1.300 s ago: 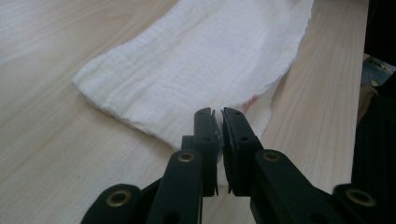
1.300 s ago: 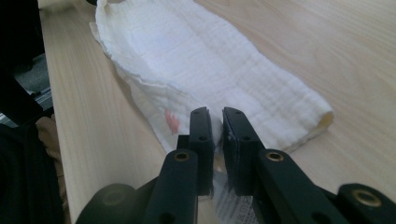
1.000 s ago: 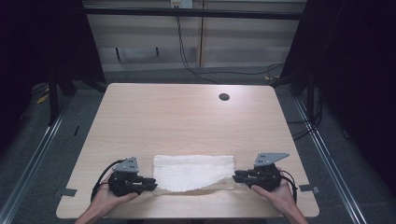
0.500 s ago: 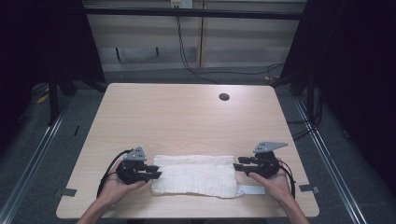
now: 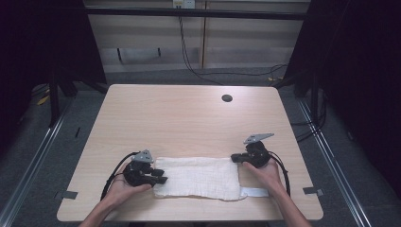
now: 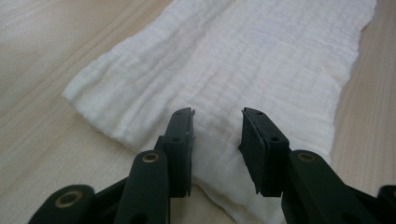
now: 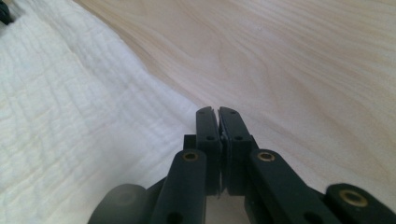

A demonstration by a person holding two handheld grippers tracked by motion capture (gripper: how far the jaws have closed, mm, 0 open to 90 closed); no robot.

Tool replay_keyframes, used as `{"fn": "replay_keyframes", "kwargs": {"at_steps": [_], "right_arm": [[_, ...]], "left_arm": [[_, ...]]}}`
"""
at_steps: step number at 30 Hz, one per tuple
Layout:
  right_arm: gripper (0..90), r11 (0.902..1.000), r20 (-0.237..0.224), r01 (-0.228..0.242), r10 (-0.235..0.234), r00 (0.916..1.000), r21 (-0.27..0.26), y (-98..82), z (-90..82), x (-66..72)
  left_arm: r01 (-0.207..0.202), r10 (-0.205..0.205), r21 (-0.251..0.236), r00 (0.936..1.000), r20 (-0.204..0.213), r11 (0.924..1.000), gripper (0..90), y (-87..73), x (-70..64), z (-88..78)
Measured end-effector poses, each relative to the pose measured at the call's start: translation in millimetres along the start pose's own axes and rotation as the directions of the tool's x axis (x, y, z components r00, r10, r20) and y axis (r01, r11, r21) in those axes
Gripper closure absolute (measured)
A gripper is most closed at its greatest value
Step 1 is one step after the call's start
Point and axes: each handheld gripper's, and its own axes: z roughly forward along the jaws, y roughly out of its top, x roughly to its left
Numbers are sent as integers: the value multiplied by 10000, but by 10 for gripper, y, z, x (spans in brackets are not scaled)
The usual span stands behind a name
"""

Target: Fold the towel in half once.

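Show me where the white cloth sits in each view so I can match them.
High view: cloth lies flat near the table's front edge, between the grippers.
Left gripper view: centre, running to upper right.
Right gripper view: left half.
Shared landmark: the cloth's crinkled weave.

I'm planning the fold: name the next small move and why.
Probably lift the right tongs a little to test their grip. They have just closed, jaws together at the cloth's far right corner, though I can't tell if fabric is pinched. The left tongs have been opening over the cloth.

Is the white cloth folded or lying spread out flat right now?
Folded. The white woven cloth lies as a narrow band on the wooden table, with a doubled, layered edge in the left gripper view.
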Motion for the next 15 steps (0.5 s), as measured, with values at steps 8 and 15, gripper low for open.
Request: {"fn": "replay_keyframes", "kwargs": {"at_steps": [8,15], "right_arm": [[887,9996,502,-221,229,9985,-159,-26,-86,-117],[572,9928,1410,-675,812,9867,-994,-2,-285,-53]], "left_arm": [[183,-180,-65,9993,328,9998,613,105,-44,122],[646,-640,-225,9977,242,9977,593,251,70,87]]}}
